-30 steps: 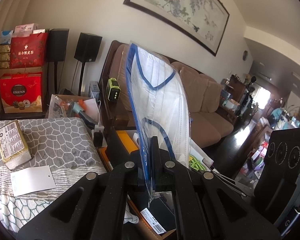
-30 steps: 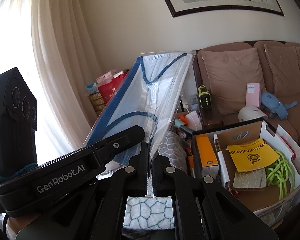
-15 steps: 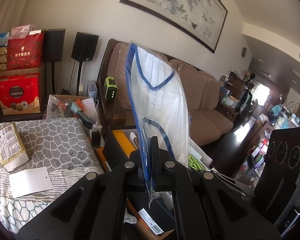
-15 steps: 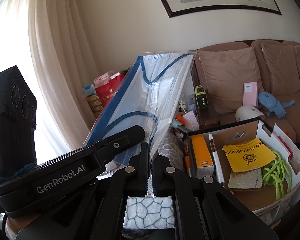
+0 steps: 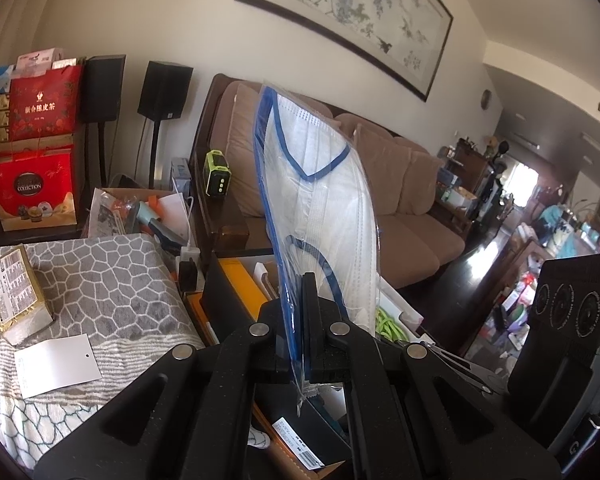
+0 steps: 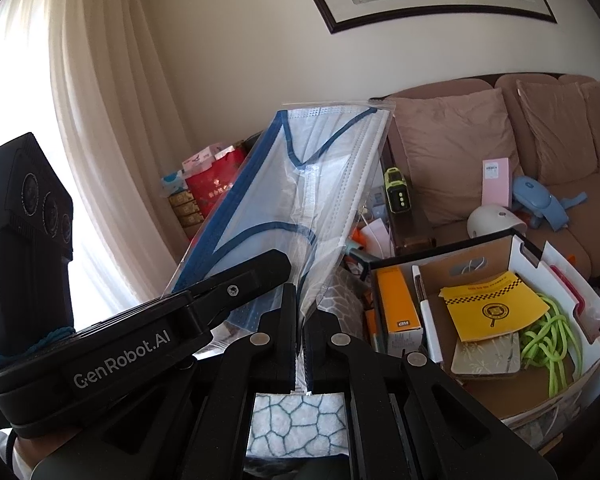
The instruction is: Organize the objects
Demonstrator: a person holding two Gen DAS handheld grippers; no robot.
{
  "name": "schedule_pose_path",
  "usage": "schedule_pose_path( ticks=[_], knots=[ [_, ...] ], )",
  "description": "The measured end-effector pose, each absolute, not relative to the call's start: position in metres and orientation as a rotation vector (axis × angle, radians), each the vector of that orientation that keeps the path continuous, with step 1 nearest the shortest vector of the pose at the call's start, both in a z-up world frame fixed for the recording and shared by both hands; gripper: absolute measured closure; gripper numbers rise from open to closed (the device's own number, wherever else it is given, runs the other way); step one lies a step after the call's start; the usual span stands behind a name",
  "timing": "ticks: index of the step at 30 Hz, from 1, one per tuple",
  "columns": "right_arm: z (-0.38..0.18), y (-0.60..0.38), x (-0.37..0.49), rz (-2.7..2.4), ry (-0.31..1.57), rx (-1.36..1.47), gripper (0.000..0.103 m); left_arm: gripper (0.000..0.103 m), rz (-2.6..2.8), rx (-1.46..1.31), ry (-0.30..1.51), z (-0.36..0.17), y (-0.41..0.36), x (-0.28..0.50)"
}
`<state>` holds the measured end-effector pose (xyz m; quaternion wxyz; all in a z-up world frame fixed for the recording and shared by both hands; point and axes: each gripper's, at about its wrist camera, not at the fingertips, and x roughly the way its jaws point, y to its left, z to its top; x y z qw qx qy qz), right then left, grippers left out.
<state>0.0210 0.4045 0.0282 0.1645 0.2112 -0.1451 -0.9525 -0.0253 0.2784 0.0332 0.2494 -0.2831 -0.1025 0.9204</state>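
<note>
Left gripper [image 5: 300, 320]: jaws pinched tight on the bottom edge of the mask bag [image 5: 320, 208], which stands up right in front of the lens.
Right gripper [image 6: 299, 328]: also clamped on the mask bag [image 6: 300, 200], at its lower edge, so both grippers hold it up in the air at once. The left gripper [image 6: 260, 276] pokes in from the left here, biting the bag's blue-edged side.
Mask bag: clear plastic, white masks with blue straps inside, tilted a bit, held above the box and the cloth.
View blockers: the bag covers the middle of both views, hiding part of the sofa [image 5: 404, 208] and the stuff behind it.
Box [image 6: 516, 248]: open cardboard, just right of the bag; an orange carton [image 6: 396, 300], a yellow booklet [image 6: 492, 308] and a green cord [image 6: 548, 340] lie in it.
Cloth [image 5: 100, 280]: grey stone-pattern cover at left, with a yellow packet [image 5: 14, 292] and a white card [image 5: 56, 364] on it.
Sofa bits: a pink box [image 6: 496, 182], a white dome thing [image 6: 496, 220] and a blue gadget [image 6: 540, 200] sit on the cushions.
Further back: speakers [image 5: 164, 90], red gift bags [image 5: 44, 104], a green-black device [image 5: 217, 174] on the wooden armrest, and a curtain [image 6: 100, 120] by the window.
</note>
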Motion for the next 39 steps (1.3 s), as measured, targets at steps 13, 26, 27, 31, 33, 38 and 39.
schedule_pose_path(
  ticks=[13,26,27,31,33,38,39],
  knots=[
    [0.027,0.412,0.02,-2.729,-0.434,0.615,0.099,0.101,2.49,-0.782,-0.275,0.032,0.289,-0.028],
    [0.027,0.419,0.019,-2.74,-0.44,0.622,0.099,0.101,2.478,-0.784,-0.269,0.032,0.295,-0.03],
    [0.028,0.42,0.019,-2.742,-0.441,0.621,0.099,0.101,2.477,-0.783,-0.268,0.032,0.295,-0.03],
    [0.028,0.424,0.02,-2.745,-0.454,0.614,0.099,0.101,2.477,-0.78,-0.274,0.034,0.299,-0.029],
    [0.029,0.426,0.02,-2.749,-0.453,0.612,0.099,0.101,2.473,-0.778,-0.273,0.034,0.302,-0.029],
    [0.032,0.431,0.023,-2.76,-0.469,0.604,0.099,0.101,2.465,-0.776,-0.265,0.037,0.308,-0.029],
    [0.032,0.432,0.023,-2.762,-0.469,0.602,0.099,0.101,2.464,-0.774,-0.264,0.037,0.31,-0.029]
  ],
)
